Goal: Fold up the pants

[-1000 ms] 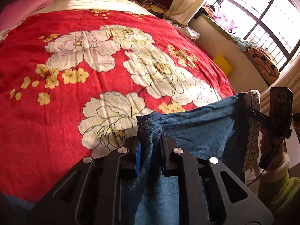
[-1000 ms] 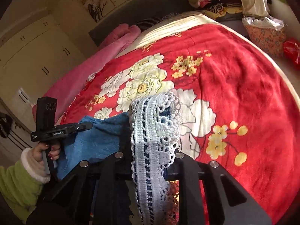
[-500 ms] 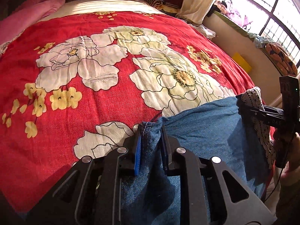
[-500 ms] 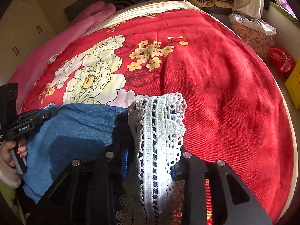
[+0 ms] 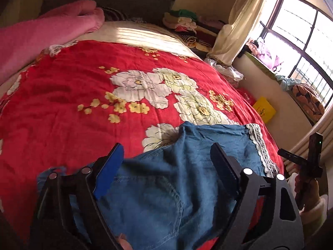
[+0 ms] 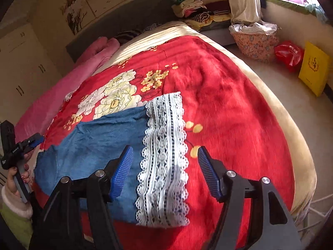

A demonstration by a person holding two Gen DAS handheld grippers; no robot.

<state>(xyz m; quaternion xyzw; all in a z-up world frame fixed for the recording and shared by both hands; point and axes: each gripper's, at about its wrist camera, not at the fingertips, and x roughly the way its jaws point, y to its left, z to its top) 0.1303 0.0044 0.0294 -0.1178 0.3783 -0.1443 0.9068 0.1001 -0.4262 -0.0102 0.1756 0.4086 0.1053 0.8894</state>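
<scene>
1. Both claws stood wide apart and gripped nothing: the left gripper (image 5: 166, 160) hovered over the pocket end of the pants (image 5: 177, 173), and the right gripper (image 6: 164, 162) straddled the lace hem (image 6: 164, 156) with neither pad touching it.

2. Those pants lay on the red floral bedspread (image 5: 62, 104), near its closest edge, spread as a flat blue panel with the white lace band along its right side and a slightly rumpled peak at the far left corner.

3. They looked like soft, light denim: limp enough to sag and crease when lifted, not slippery, and in no way fragile apart from the openwork lace, which could probably snag on a ribbed pad.

4. Good places to take hold seemed to be the two far corners, one at the seamed denim corner on the left and one on the denim just inside the lace, so each pinch would catch solid cloth.

5. Underneath, the bedspread was plush and yielding, so a fold would likely need pressing down to stay flat.

6. Around the bed were a pink blanket (image 5: 41, 33) by the headboard, stacked clothes (image 6: 195, 8) in the corner, a laundry basket (image 6: 256, 41) and a yellow bag (image 6: 314, 68) on the floor, and a sunlit window (image 5: 301, 31).
</scene>
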